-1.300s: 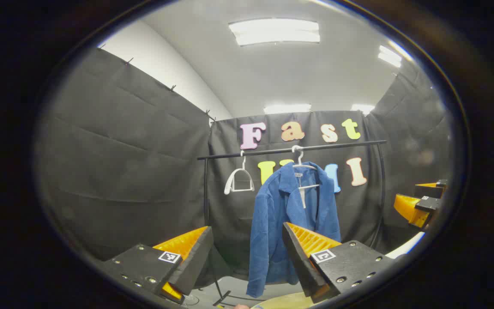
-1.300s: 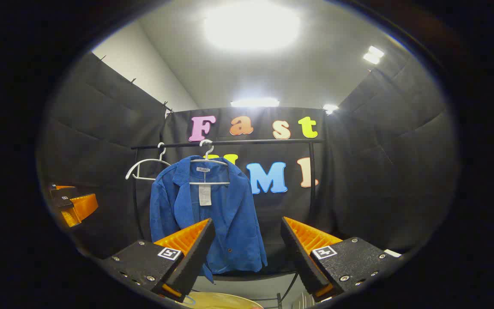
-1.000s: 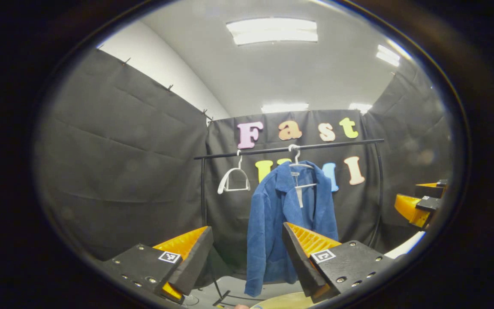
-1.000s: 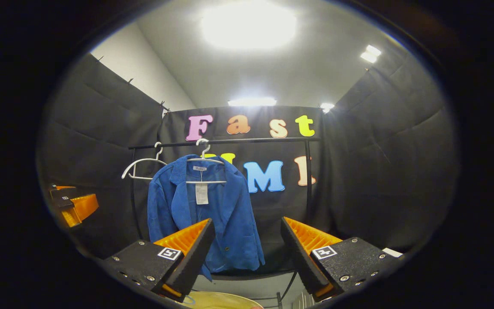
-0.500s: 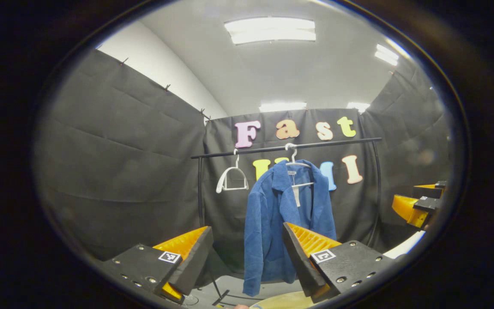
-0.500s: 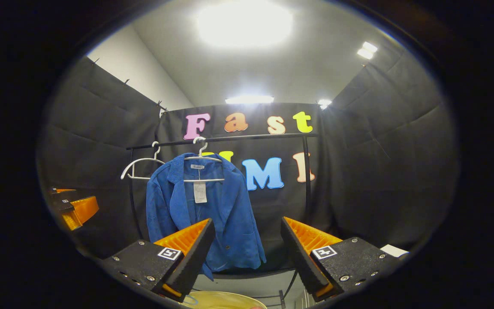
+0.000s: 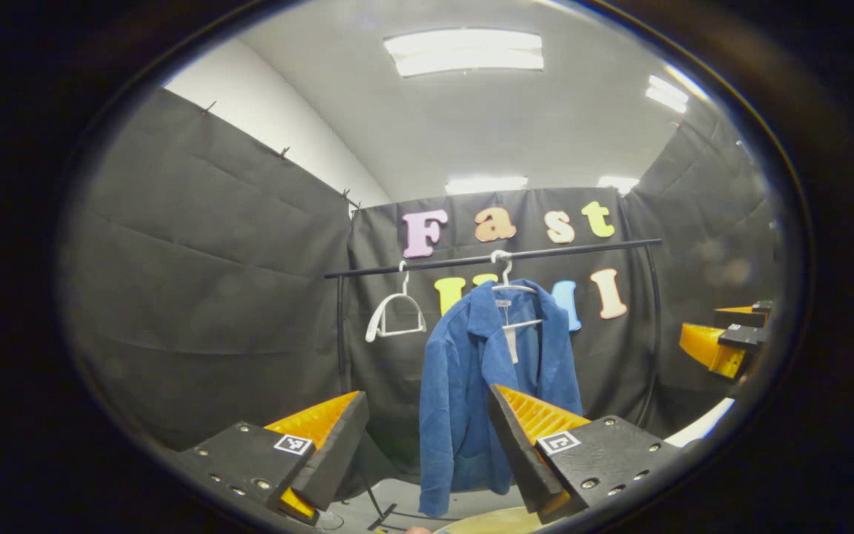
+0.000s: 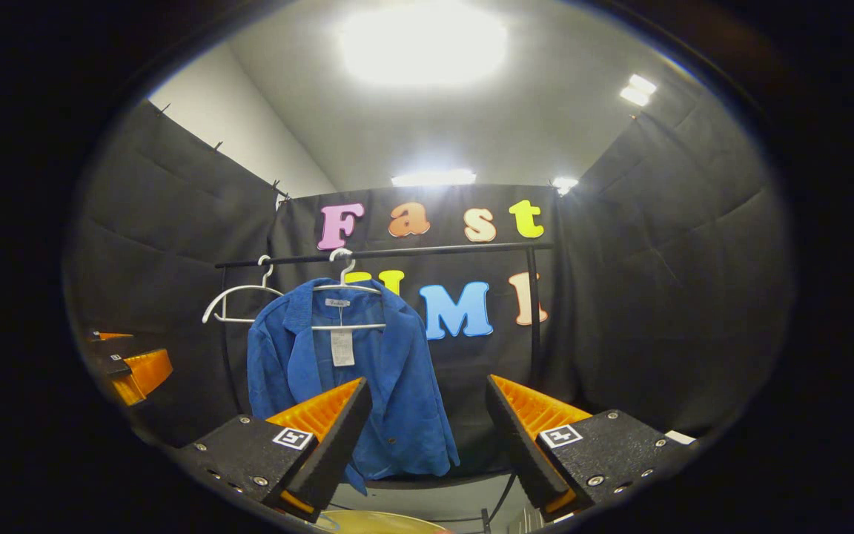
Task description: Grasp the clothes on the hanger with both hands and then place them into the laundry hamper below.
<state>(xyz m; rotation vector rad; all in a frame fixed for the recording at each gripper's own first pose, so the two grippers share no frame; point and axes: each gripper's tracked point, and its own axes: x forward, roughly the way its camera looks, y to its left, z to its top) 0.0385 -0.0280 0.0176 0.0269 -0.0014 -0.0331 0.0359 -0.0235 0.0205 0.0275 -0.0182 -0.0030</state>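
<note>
Centre frame in both views, the blue jacket (image 7: 497, 386) hangs lengthwise from its white hanger (image 8: 345, 297), ahead of 2 wide-open, empty tools: left tool (image 7: 427, 437), right tool (image 8: 427, 426), neither clearly nearer.

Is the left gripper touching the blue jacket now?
Apart. In the right gripper view, the left gripper sits open at the left edge, with dark wall between it and the blue jacket on its hanger.

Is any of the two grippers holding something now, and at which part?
Nothing is held. The left gripper and the right gripper both have their jaws open and empty, short of the blue jacket, which hangs on its white hanger.
</note>
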